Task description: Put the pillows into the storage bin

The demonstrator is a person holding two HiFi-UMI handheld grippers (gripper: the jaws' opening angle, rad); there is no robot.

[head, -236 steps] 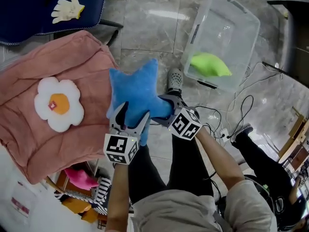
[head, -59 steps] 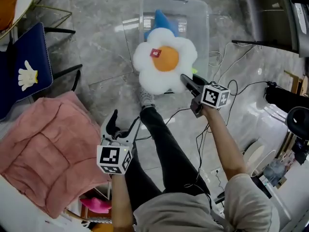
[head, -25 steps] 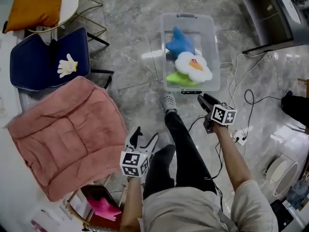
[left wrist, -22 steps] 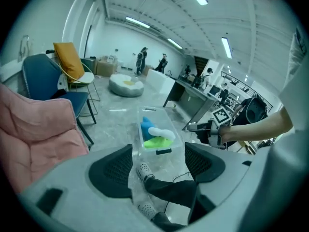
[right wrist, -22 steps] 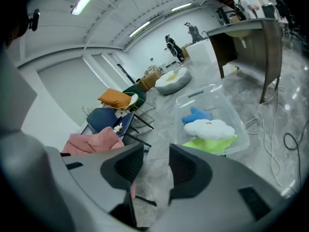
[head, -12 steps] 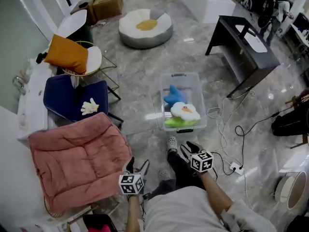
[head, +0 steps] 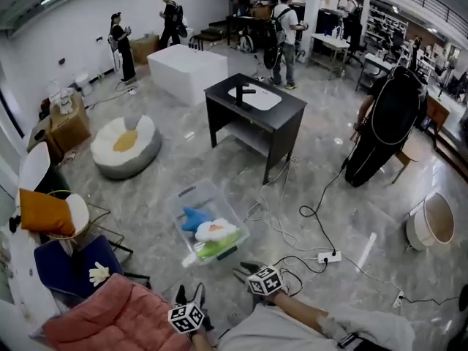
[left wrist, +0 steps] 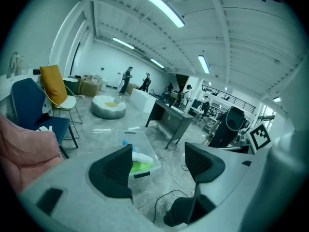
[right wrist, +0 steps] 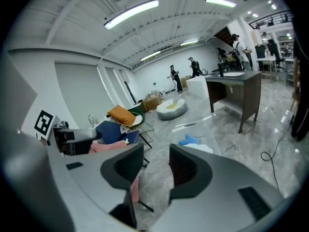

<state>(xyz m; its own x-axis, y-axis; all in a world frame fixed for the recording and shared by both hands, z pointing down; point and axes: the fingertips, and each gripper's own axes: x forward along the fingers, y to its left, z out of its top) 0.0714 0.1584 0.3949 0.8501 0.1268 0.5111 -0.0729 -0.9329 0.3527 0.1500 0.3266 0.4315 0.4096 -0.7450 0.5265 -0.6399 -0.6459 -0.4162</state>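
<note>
both tongs empty.

left tongs [left wrist: 158,164]: jaws spread wide, nothing between the pads. through the gap i see only floor and the storage bin [head: 209,221], well clear of the tips.

right tongs [right wrist: 155,167]: also released. the gap is narrower than on the left, with nothing in it but bare floor.

head view: both tongs sit low at the bottom edge, marker cubes facing up. the left one is just beside the pink cushion [head: 110,319], the right one at the end of my right arm. neither touches the bin.

task items: the clear bin stands on the grey marble floor ahead of me, between my tongs and the black desk [head: 252,102]. three pillows lie inside it:
- blue star pillow [head: 193,218] toward the far end
- white flower pillow [head: 218,229] in the middle
- green pillow [head: 210,250] at the near end, touching the flower

surroundings: a navy chair [head: 69,265] stands next to the pink cushion, with a pale glove-shaped pillow [head: 98,273] on its seat. an orange cushion [head: 44,212] rests on a white chair further left. a round beanbag [head: 126,145] lies beyond that. a white block [head: 186,68] stands behind the desk. cables [head: 292,218] trail over the floor from the desk side to a power strip [head: 327,256] right of the bin. several people stand at the far end of the hall, too small to say more.
</note>
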